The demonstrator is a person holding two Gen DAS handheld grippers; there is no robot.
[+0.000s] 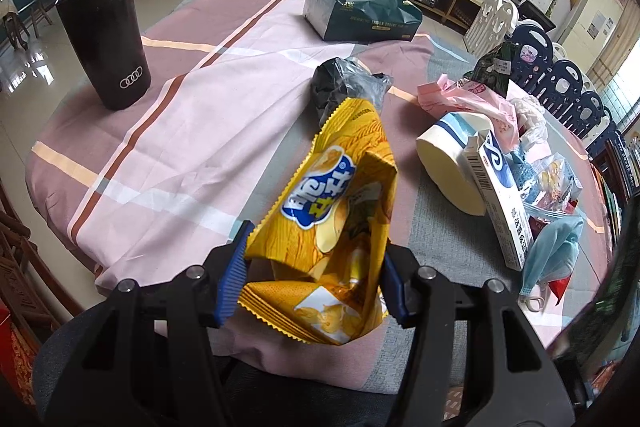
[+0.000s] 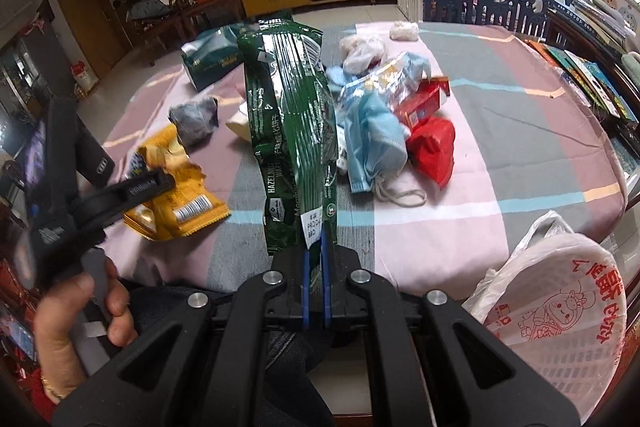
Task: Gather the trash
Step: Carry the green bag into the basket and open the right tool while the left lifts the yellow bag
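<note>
My left gripper [image 1: 314, 263] is shut on a crumpled yellow chip bag [image 1: 336, 195], held just above the near table edge; it also shows in the right wrist view [image 2: 168, 183]. My right gripper [image 2: 315, 251] is shut on a long dark green wafer wrapper [image 2: 290, 115], held upright over the table; its top shows in the left wrist view [image 1: 496, 67]. Loose trash lies on the cloth: a black plastic wad [image 1: 340, 83], a white-blue box [image 1: 500, 203], a blue face mask [image 2: 372, 139], a red packet [image 2: 434, 151], pink wrapping [image 1: 468, 99].
A black tumbler [image 1: 104, 39] stands at the table's left. A dark green tissue box [image 1: 360, 11] sits at the far side. A white plastic bag with red print [image 2: 556, 299] hangs open at the lower right, off the table edge. A tape roll [image 1: 452, 163] lies among the trash.
</note>
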